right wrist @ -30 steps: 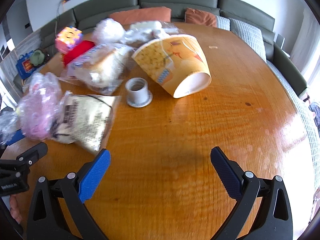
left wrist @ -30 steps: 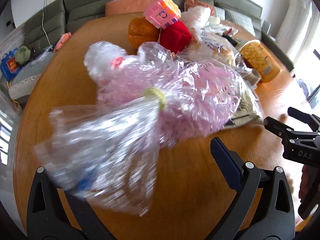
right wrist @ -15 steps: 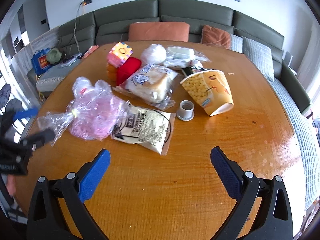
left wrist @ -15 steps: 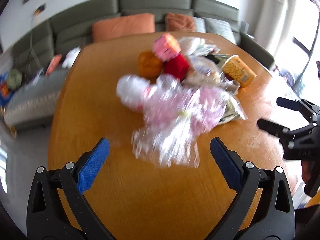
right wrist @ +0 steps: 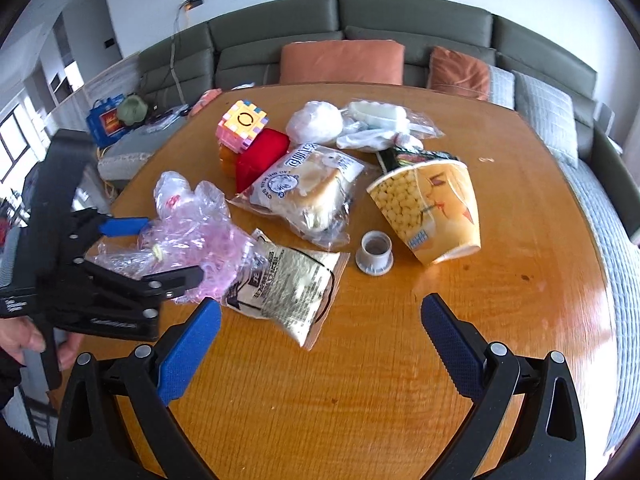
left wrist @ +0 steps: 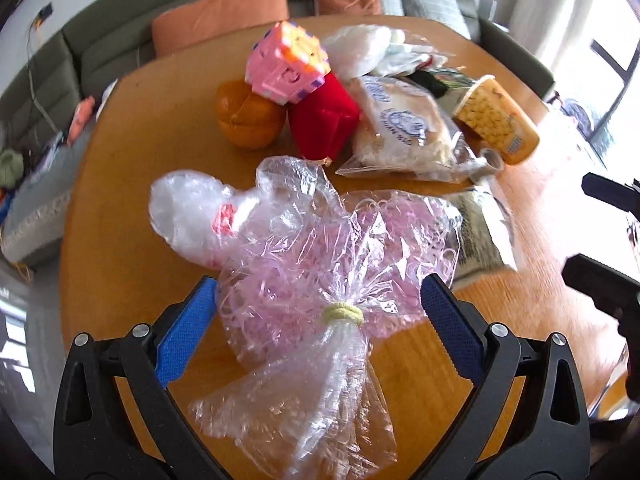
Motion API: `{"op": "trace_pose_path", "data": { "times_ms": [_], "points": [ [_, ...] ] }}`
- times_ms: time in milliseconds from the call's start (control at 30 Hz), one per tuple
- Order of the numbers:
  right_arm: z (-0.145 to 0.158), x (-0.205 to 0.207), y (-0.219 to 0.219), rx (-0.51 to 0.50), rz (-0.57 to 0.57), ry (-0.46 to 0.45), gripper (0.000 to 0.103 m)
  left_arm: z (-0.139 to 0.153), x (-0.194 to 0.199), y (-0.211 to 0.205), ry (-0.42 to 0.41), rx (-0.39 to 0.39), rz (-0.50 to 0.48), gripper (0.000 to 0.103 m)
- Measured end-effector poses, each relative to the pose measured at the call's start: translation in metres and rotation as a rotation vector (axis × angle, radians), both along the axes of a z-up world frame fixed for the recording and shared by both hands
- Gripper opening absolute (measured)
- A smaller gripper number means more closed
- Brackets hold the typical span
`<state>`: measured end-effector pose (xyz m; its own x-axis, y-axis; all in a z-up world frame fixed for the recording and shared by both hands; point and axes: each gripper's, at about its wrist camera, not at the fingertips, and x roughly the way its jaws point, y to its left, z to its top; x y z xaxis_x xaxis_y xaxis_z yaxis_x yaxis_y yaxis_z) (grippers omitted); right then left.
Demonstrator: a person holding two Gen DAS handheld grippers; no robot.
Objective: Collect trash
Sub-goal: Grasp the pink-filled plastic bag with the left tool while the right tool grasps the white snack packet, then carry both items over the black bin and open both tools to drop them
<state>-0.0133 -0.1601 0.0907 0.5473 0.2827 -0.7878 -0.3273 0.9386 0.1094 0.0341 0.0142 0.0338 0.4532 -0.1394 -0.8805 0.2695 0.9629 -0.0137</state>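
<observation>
A clear plastic bag of pink shreds (left wrist: 340, 248), tied with a pale yellow band (left wrist: 342, 314), lies on the round wooden table (left wrist: 132, 208). My left gripper (left wrist: 318, 330) is open, and the bag's tied neck sits between its blue pads without touching them. The right wrist view shows the same bag (right wrist: 200, 236) with the left gripper (right wrist: 160, 252) around it. My right gripper (right wrist: 320, 342) is open above bare wood near the front edge, holding nothing. A gold snack wrapper (right wrist: 288, 288) lies just ahead of it.
Behind the wrapper lie a bagged bread (right wrist: 308, 192), a tipped paper cup (right wrist: 432, 208), a small grey cap (right wrist: 376, 250), white plastic bags (right wrist: 316, 124) and a toy pile with a pink cube (right wrist: 242, 124). A grey sofa (right wrist: 400, 20) curves behind the table. A hand (right wrist: 24, 340) grips the left tool.
The left gripper first pulled away from the bag and then came forward again, so the tied neck now lies between its open fingers. The right gripper drew back from the cup toward the table's front.
</observation>
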Motion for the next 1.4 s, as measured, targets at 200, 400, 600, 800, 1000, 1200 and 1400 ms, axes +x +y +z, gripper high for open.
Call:
{"op": "trace_pose_path", "data": {
  "times_ms": [200, 400, 600, 800, 1000, 1200, 1400],
  "points": [
    [-0.013, 0.019, 0.004, 0.049, 0.064, 0.065, 0.098, -0.003, -0.004, 0.010, 0.024, -0.078, 0.062, 0.059],
    [-0.039, 0.038, 0.009, 0.107, 0.104, 0.173, 0.092, 0.007, -0.036, 0.033, 0.026, -0.196, 0.144, 0.043],
    [-0.054, 0.041, 0.015, 0.095, 0.144, 0.218, 0.070, 0.022, -0.067, 0.055, 0.006, -0.233, 0.255, 0.042],
    [-0.049, 0.040, 0.019, 0.138, 0.199, 0.207, 0.024, 0.031, -0.089, 0.077, -0.021, -0.224, 0.380, 0.042],
    [-0.032, 0.026, 0.032, 0.129, 0.242, 0.162, 0.011, 0.032, -0.102, 0.100, -0.054, -0.245, 0.443, 0.042],
    [-0.003, 0.006, 0.074, 0.116, 0.245, 0.058, 0.009, 0.044, -0.110, 0.136, -0.108, -0.259, 0.429, 0.042],
    [0.024, -0.012, 0.145, 0.132, 0.298, 0.032, 0.009, 0.055, -0.131, 0.207, -0.145, -0.254, 0.474, 0.042]
  ]
}}
